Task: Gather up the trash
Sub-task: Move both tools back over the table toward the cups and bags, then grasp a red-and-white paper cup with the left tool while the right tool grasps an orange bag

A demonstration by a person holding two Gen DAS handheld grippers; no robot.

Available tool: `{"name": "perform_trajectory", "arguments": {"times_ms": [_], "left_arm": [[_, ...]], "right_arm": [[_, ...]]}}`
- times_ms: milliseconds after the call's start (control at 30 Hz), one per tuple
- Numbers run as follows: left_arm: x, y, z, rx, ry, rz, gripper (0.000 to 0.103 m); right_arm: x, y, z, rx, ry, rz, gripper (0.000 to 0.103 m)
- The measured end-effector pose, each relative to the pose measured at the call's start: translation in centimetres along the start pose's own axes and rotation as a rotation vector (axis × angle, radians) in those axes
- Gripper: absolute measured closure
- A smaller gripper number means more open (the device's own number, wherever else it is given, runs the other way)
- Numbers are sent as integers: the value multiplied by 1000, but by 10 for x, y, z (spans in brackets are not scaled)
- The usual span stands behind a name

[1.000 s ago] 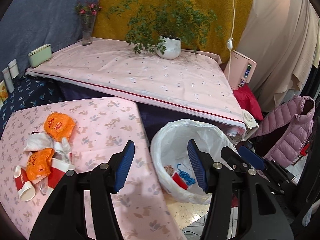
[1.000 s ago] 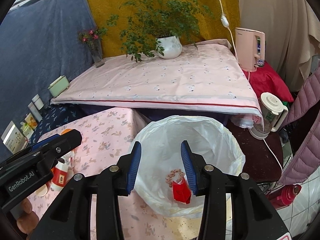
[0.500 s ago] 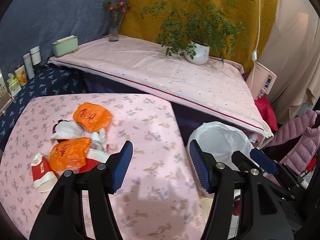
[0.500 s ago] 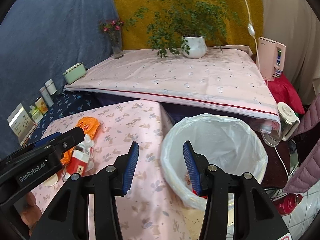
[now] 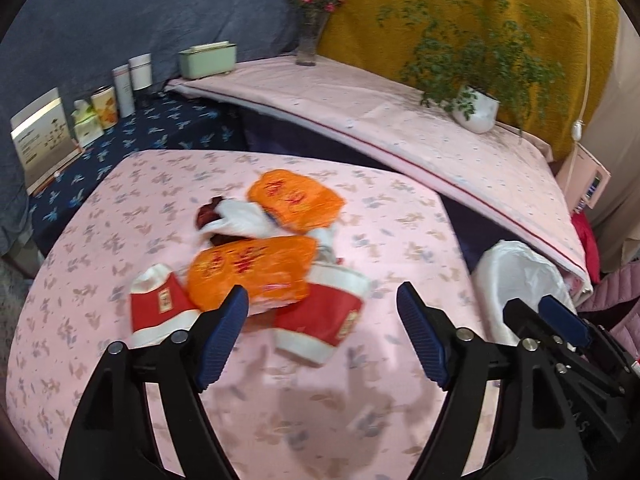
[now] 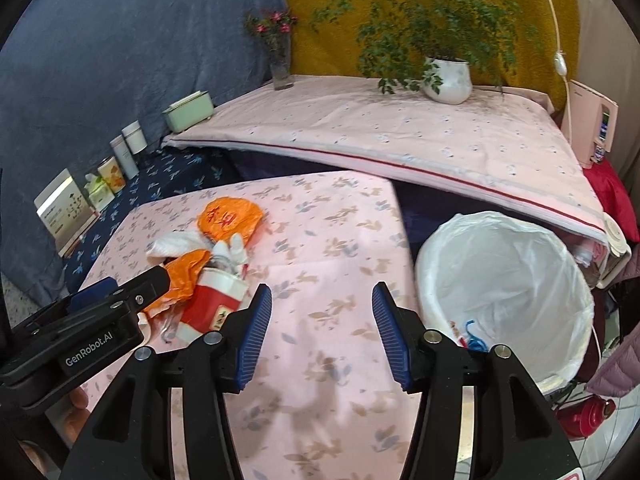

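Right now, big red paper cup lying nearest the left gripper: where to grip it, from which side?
Likely across the red mid-wall of the paper cup, coming from above: it lies on its side, curved flanks free, an orange bag overlapping its far end. Left gripper jaws are opening, empty.

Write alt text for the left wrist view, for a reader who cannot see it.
The left gripper, its jaws opening and empty, hangs over a pink floral tablecloth before a trash pile: two orange wrappers, two toppled red paper cups and a white plastic bag. A white-lined bin stands at right.
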State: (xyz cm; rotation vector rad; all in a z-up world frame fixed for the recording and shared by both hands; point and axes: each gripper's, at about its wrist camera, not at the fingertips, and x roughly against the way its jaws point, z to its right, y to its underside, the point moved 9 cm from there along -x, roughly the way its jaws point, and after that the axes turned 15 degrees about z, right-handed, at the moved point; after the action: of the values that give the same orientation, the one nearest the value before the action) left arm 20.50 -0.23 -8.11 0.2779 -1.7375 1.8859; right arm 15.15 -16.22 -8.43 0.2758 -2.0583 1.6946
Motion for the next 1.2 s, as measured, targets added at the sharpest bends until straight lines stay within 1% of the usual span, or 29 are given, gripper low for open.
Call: {"name": "perform_trajectory", "arguments": {"times_ms": [67, 200, 267, 433, 633, 833, 900, 967, 1033, 1067, 1100, 1133, 1167, 1200], "left_arm": [[0, 4, -19, 12, -29, -6, 24], [-1, 15, -59, 56, -81, -17, 20], [1, 22, -78, 70, -102, -24, 19], [-1, 49, -115, 67, -137, -63, 19], [-6, 80, -141, 31, -147, -104, 19], [-16, 90, -156, 26, -160, -105, 21], [-22, 92, -162, 54, -158, -118, 29], [-27, 92, -167, 80, -158, -123, 33], [-30, 91, -170, 88, -160, -121, 41], [-31, 91, -170, 88, -159, -124, 47], [-33, 90, -170, 89, -157, -128, 59], [-34, 90, -169, 91, -151, -135, 66], [-35, 90, -168, 93, -143, -143, 77], [-36, 89, -168, 94, -141, -146, 84]], "right_arm": [[-4, 5, -12, 13, -12, -10, 48], [-12, 16, -35, 26, -33, -35, 48], [-16, 21, -46, 30, -44, -45, 48], [-27, 42, -65, 41, -59, -86, 48], [-38, 68, -84, 76, -63, -131, 48], [-46, 67, -93, 72, -66, -134, 48], [-48, 64, -94, 73, -62, -131, 48], [-51, 61, -94, 71, -58, -131, 48], [-55, 60, -93, 69, -55, -133, 48], [-57, 59, -93, 70, -53, -135, 48], [-59, 57, -92, 73, -52, -136, 48], [-62, 55, -92, 78, -51, -136, 48], [-65, 53, -93, 84, -52, -134, 48], [-68, 49, -94, 92, -54, -131, 48]]}}
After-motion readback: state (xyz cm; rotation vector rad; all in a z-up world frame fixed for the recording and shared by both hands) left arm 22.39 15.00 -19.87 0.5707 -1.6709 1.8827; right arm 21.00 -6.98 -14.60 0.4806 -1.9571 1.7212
